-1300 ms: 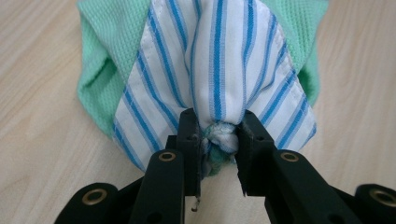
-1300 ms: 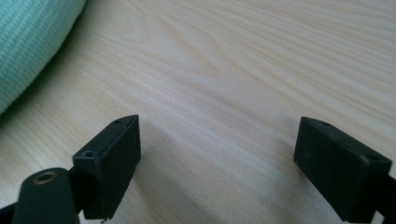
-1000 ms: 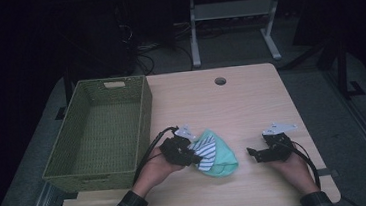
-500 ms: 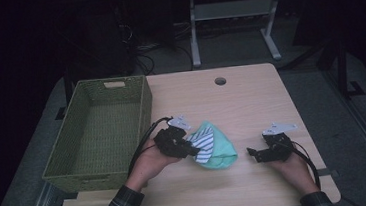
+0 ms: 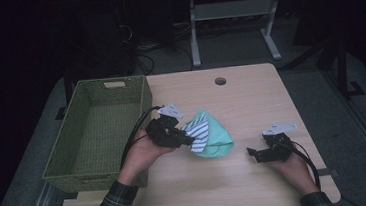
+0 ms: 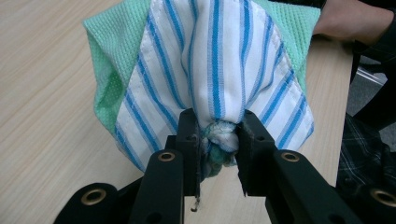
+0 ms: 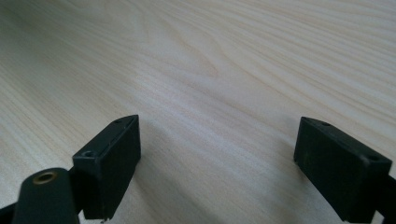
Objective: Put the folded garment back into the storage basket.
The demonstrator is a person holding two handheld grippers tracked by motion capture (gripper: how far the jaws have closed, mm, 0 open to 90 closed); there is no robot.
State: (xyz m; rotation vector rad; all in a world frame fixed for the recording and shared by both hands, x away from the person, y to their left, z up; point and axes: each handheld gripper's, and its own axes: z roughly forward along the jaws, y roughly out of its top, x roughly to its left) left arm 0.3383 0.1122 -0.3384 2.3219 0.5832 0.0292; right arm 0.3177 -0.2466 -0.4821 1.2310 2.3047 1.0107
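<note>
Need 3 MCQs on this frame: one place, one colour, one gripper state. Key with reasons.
1. Where is the woven basket?
A. At the table's left edge
B. At its right edge
C. On the floor

2. What colours are the cloth?
A. Red and black
B. Green with blue-and-white stripes
C. Plain yellow

3. What is the left gripper doing?
A. Open over bare wood
B. Shut on the cloth
C. Resting inside the basket

Key: 1 A, high view shows it at the left edge. 2 B, left gripper view shows both fabrics. 3 B, a bunched fold sits pinched between its jaws.
</note>
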